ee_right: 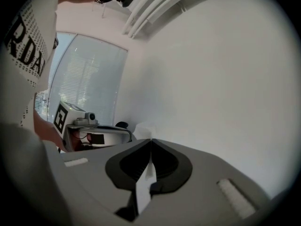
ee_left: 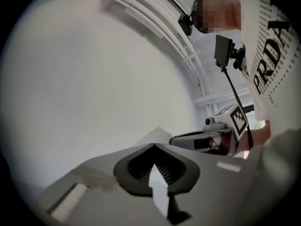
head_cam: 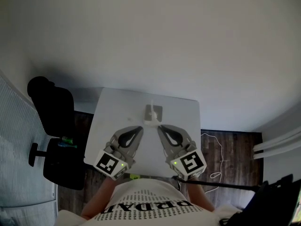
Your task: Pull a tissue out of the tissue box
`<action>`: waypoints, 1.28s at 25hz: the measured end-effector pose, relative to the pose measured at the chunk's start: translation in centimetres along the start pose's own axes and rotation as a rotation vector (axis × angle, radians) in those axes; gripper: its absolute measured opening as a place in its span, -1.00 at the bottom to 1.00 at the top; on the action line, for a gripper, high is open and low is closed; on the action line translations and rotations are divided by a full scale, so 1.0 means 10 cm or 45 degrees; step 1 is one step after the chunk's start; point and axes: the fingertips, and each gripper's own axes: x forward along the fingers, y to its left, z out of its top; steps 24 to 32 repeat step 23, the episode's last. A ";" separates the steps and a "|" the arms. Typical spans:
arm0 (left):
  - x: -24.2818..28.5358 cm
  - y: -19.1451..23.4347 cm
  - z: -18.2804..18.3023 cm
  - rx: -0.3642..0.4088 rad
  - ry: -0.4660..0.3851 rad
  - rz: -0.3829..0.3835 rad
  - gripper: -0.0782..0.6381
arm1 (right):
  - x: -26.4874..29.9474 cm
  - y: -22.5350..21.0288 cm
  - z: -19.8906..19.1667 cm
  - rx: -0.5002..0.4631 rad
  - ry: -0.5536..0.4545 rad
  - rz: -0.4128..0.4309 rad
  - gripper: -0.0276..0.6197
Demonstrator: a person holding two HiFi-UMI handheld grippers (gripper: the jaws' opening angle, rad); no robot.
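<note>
while our left gripper (head_cam: 140,127) and right gripper (head_cam: 159,126) are closed on nothing, we see the tissue box (head_cam: 158,111) just ahead, between them

I hold my left gripper (head_cam: 139,130) and right gripper (head_cam: 160,128) side by side in front of my chest. Both point roughly level and angle inward, with their tips near each other but apart. Each gripper's jaws are closed together, with nothing between them.
</note>
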 end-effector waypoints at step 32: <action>-0.05 -0.07 -0.06 -0.012 0.019 0.012 -0.79 | -0.04 0.06 -0.06 0.004 0.026 0.018 -0.89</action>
